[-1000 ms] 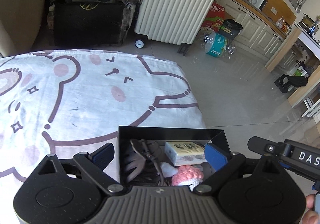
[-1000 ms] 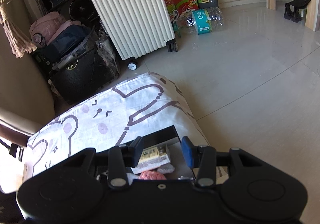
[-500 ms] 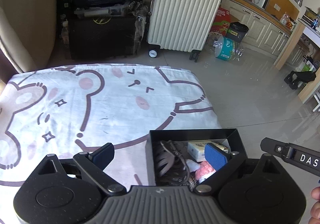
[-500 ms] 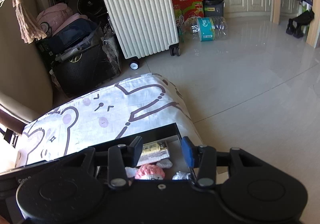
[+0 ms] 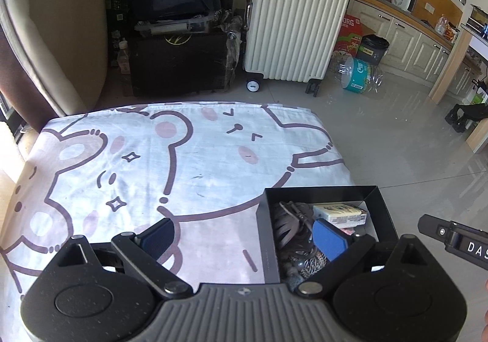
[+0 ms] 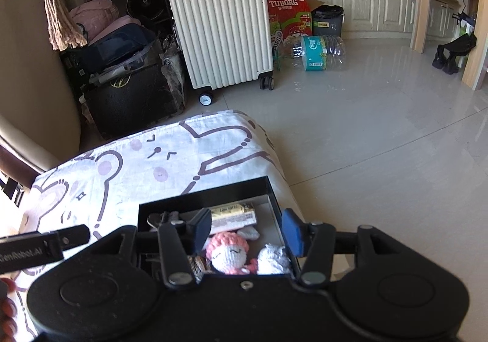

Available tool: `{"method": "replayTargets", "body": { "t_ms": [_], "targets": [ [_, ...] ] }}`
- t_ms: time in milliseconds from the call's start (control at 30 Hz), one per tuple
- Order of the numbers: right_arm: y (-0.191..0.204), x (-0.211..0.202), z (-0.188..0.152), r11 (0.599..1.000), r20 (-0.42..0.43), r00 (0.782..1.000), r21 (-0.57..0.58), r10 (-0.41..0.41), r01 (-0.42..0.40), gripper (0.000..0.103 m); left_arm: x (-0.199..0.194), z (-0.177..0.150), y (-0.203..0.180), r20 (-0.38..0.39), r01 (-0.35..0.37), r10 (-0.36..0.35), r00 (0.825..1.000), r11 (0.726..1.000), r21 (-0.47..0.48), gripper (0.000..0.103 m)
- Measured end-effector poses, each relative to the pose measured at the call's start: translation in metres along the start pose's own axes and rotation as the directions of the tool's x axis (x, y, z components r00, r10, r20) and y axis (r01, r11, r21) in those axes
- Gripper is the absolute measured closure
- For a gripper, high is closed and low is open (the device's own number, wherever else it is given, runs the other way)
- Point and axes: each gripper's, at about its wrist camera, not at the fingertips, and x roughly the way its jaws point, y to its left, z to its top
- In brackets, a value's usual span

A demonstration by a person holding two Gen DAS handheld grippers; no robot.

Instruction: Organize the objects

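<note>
A black open box [image 5: 320, 190] sits at the right edge of a table under a bear-print cloth [image 5: 189, 165]. Inside lie a brown hair claw [image 5: 289, 226], a yellow packet [image 5: 338, 214], a pink crochet doll [image 6: 228, 253] and a white crochet piece [image 6: 271, 259]. My left gripper [image 5: 244, 236] hangs open above the cloth, its right finger over the box, and holds nothing. My right gripper [image 6: 247, 230] hovers over the box [image 6: 207, 193]. Its jaws are opening, and the doll lies below them, not gripped.
Beyond the table stand a white suitcase [image 5: 292, 24], dark boxes and bags [image 5: 180, 61], a pack of water bottles [image 6: 317, 52], a red carton [image 6: 286, 12] and a bin [image 6: 328, 20]. Tiled floor [image 6: 381, 134] drops off just right of the box.
Both grippers have drawn back and up from the box, so more cloth shows. The right gripper's jaws have widened. The box's contents have not moved.
</note>
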Motion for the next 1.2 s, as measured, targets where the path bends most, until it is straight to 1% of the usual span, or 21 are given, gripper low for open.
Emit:
{"method": "replayTargets", "body": {
  "t_ms": [167, 733, 1067, 1200],
  "targets": [
    [0.000, -0.008, -0.008, 1.000, 0.002, 1.000, -0.007, -0.011, 0.011, 0.046, -0.009, -0.006, 0.005, 0.003, -0.013, 0.013, 1.000, 1.000, 0.012, 0.005],
    [0.004, -0.044, -0.031, 0.999, 0.029, 1.000, -0.037, -0.008, 0.010, 0.042, -0.038, -0.030, 0.010, 0.015, -0.021, 0.021, 1.000, 0.999, 0.030, 0.005],
    [0.007, -0.054, -0.037, 0.998, 0.033, 0.999, -0.059, -0.036, 0.038, 0.036, -0.046, -0.041, 0.013, 0.016, -0.040, 0.039, 0.999, 0.998, 0.046, 0.002],
    [0.008, -0.053, -0.039, 0.996, 0.017, 0.999, -0.074, -0.043, 0.044, 0.032, -0.046, -0.041, 0.012, 0.016, -0.051, 0.050, 0.999, 0.997, 0.053, 0.001]
  ]
}}
